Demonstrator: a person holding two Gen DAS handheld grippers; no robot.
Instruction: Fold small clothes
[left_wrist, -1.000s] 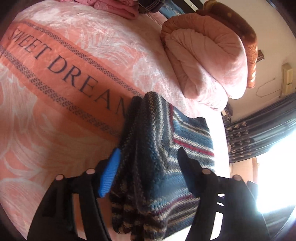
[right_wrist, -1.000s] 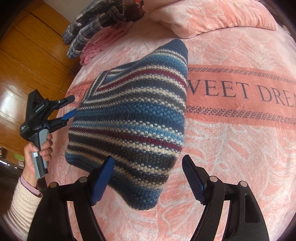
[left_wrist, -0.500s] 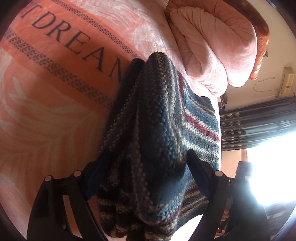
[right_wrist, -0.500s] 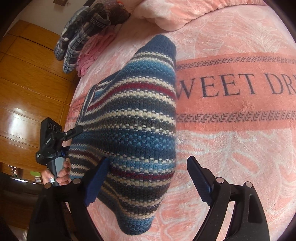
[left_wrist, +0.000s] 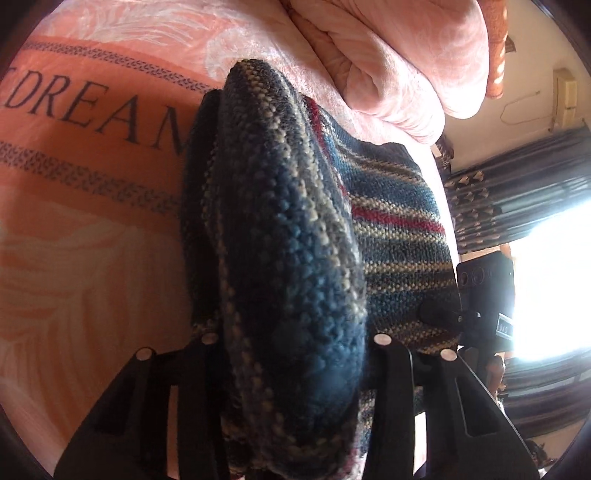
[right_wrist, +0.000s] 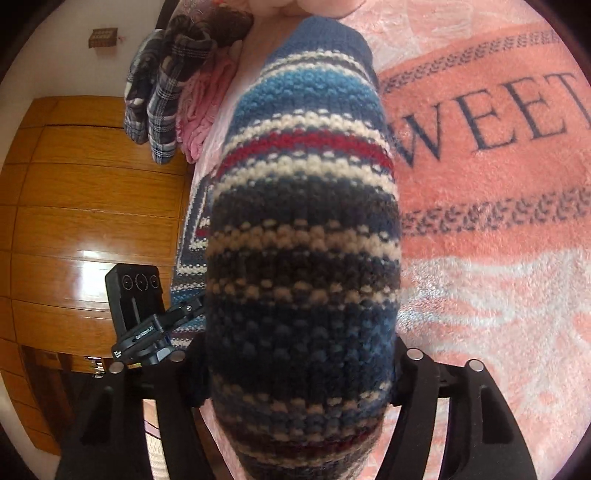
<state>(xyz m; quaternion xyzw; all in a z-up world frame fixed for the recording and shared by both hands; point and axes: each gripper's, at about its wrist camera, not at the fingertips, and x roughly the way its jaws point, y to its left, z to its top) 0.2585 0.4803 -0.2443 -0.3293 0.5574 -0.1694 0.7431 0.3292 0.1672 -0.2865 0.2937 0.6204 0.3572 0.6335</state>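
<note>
Since the earlier frames both grippers have been pushed further onto the sweater (right_wrist: 303, 280), so that the knit is now filling the gap between each pair of jaws where only its edge was reached before. The left gripper (left_wrist: 291, 354) is being pressed together on a thick roll of the sweater's edge, and the right gripper (right_wrist: 295, 358) is likewise being clamped on a bunched fold at the other end; the pads themselves are being hidden by the wool. The sweater is being held partly raised off the bed (right_wrist: 498, 295), with its far part seemingly lying on the pink blanket next to the "SWEET DREAM" band.

For the fold to be done well, both ends are probably best lifted level and carried together, so that the edge being held is laid squarely over the far edge without the layers being dragged askew. The bulky knit is being gripped in rolls, so some slack may need shaking out before it is set down.

A rolled quilt (left_wrist: 388, 62) is lying just beyond the sweater on the far right, and may crowd the fold if the garment is being carried that way. A plaid garment (right_wrist: 162, 85) and pink clothes (right_wrist: 203, 107) are lying at the far left corner, well apart. The wooden floor (right_wrist: 92, 221) is showing beside the bed.
</note>
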